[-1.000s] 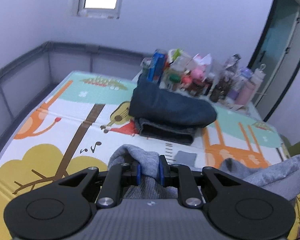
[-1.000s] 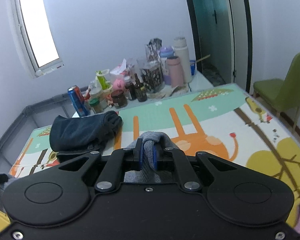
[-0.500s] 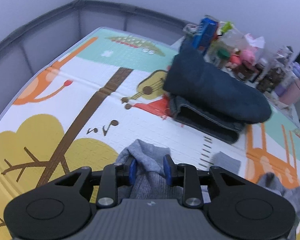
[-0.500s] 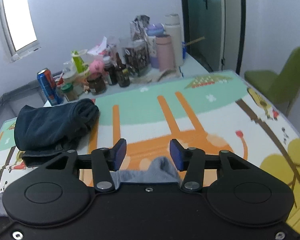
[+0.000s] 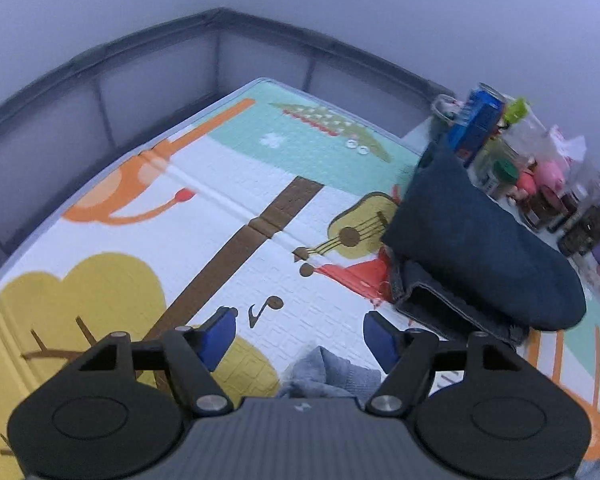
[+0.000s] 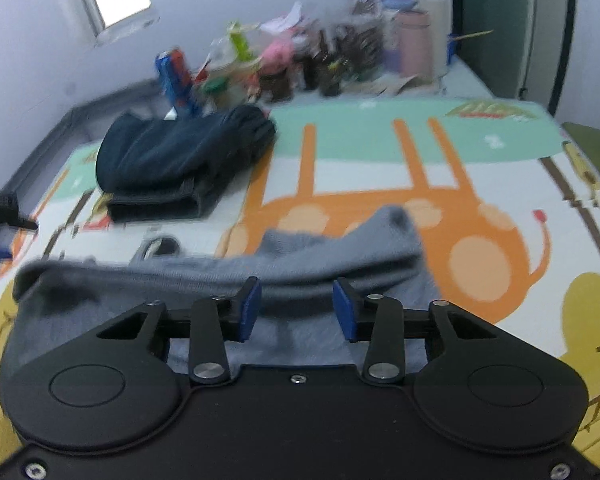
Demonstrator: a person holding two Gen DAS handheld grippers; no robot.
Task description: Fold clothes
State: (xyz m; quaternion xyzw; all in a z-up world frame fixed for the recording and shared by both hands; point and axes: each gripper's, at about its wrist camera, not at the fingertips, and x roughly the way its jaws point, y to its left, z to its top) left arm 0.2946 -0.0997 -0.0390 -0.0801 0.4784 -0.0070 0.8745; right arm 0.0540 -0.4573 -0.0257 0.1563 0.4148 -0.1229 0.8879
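The soft grey knit garment (image 6: 300, 264) lies crosswise, left to right, on the cartoon-printed foam play mat (image 6: 380, 152). Folded dark blue jeans (image 6: 180, 160) sit beyond it. Left gripper (image 5: 300, 334) and right gripper (image 6: 297, 304) jaws gape, released.

My left gripper (image 5: 300, 334) and right gripper (image 6: 298, 306), both clamped on the grey garment (image 6: 228, 280) a second ago, now gape; cloth lies slack below my pads (released).

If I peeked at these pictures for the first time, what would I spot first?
Probably the bright cartoon play mat with its big orange animal, covering the whole surface. Next, the grey garment lying crumpled just in front of the open right claw; the left claw is open too. Then the folded dark jeans stacked at the far side, beside a crowd of bottles and jars.
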